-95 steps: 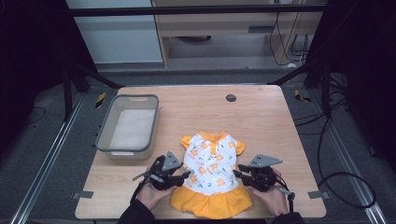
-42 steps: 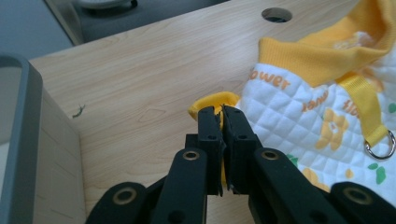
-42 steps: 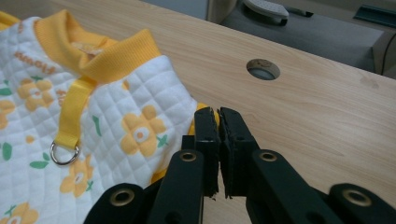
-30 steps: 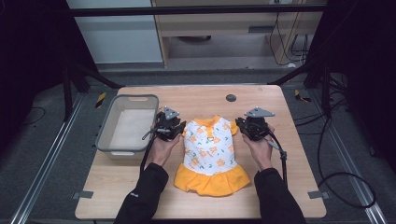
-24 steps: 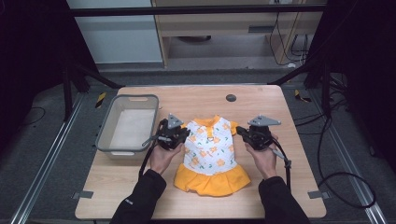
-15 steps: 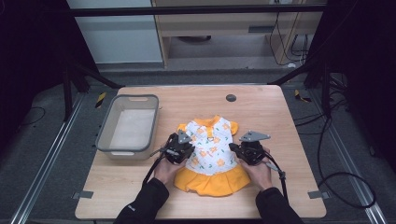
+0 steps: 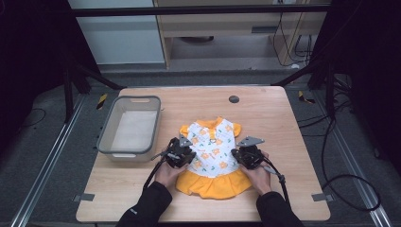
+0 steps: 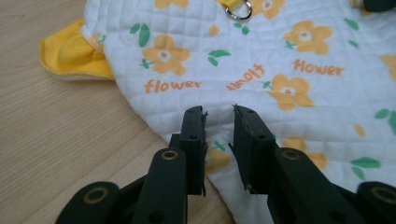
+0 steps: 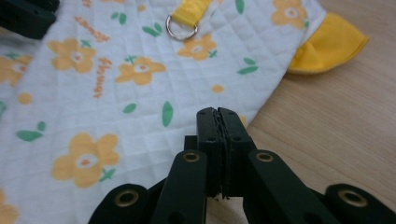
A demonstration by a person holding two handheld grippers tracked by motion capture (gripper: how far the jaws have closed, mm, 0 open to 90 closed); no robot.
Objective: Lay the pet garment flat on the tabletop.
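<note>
- Lying flat on the near half of the wooden table point(image 7: 283, 118), the small dress point(image 7: 211, 156) has its collar toward the far edge and its orange skirt toward you.
- You hold the left gripper point(image 8: 219, 122) at the dress's left edge, at waist level; its jaws stand a narrow gap apart over the white quilted fabric, with nothing between them.
- You hold the right gripper point(image 9: 218, 115) at the dress's right edge, also at waist level; its jaws are pressed together, tips over the hem of the white part. Whether any cloth is pinched between them, I cannot tell.
- In the right gripper view, a metal ring point(image 9: 181, 27) on a yellow loop sits on the chest, and a yellow sleeve point(image 9: 327, 44) lies on the wood.
- A grey bin point(image 7: 106, 137) sits just left of the dress, apart from it.
</note>
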